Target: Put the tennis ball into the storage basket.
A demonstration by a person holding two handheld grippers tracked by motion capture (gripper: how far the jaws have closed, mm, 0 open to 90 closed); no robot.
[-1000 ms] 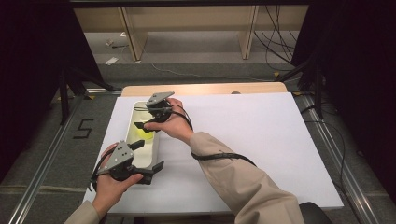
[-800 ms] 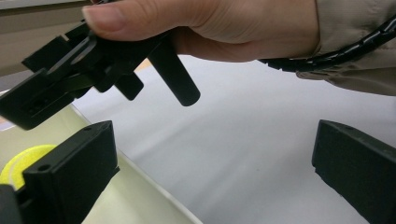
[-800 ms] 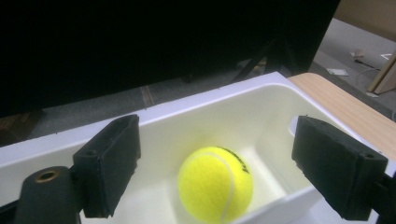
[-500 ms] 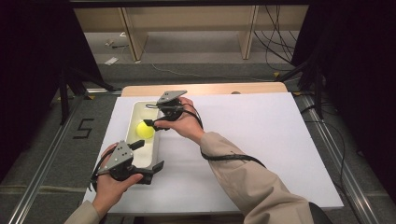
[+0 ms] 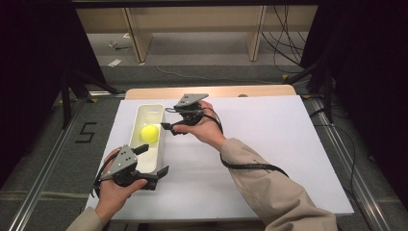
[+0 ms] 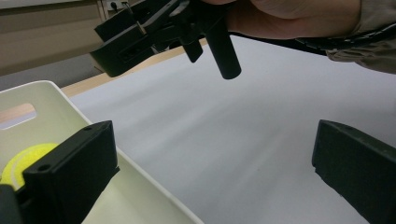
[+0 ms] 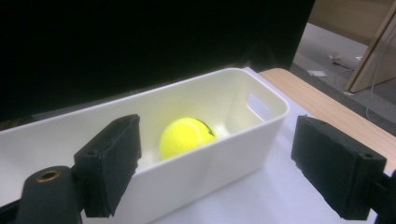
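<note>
The ball (image 5: 149, 133) lies in the bin (image 5: 155, 159): light, springy, fuzzy, best gripped across its middle. The right gripper (image 5: 169, 127) is open, empty; the left gripper (image 5: 154, 160) straddles the bin wall, wide.

A single digit "5" (image 5: 85, 132), marked in dark strokes, can be read in the high view on the grey floor to the left of the table; the black marking on the tennis ball (image 7: 187, 135) cannot be read.
</note>
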